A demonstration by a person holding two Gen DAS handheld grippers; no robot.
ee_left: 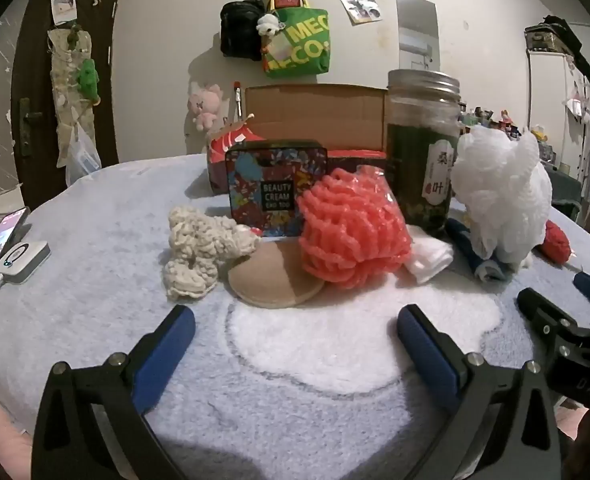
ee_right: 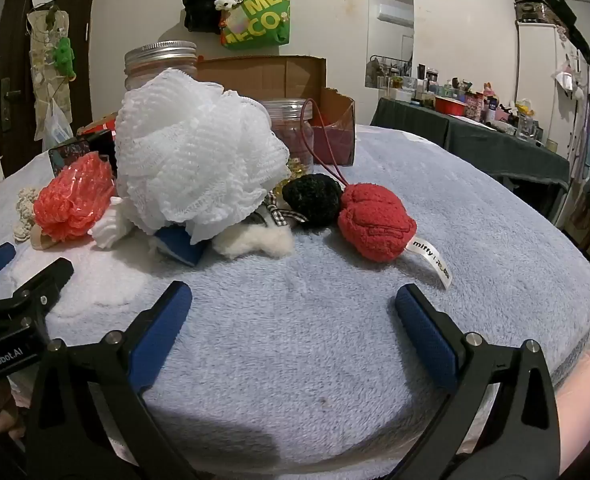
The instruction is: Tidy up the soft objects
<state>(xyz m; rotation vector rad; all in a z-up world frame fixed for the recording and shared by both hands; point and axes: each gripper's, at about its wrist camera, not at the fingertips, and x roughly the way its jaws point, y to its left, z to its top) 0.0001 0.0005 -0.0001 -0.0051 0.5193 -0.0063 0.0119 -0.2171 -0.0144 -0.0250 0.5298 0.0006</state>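
Soft things lie on a blue fleece blanket (ee_left: 95,264). In the left wrist view I see a cream knitted piece (ee_left: 199,252), a tan round pad (ee_left: 273,282), a coral mesh puff (ee_left: 353,232), a white sock (ee_left: 431,258), a rolled blue cloth (ee_left: 475,256) and a white mesh puff (ee_left: 499,196). My left gripper (ee_left: 295,332) is open and empty, short of the pad. In the right wrist view the white mesh puff (ee_right: 199,152) rests on a white plush (ee_right: 255,240), beside a black pompom (ee_right: 313,198) and a red plush (ee_right: 375,220). My right gripper (ee_right: 293,306) is open and empty.
An open cardboard box (ee_left: 315,116) stands at the back, with a patterned tin (ee_left: 277,188) and a green-filled jar (ee_left: 423,148) in front. A phone and a white charger (ee_left: 21,260) lie at the left edge. A clear jar (ee_right: 291,132) stands behind the black pompom.
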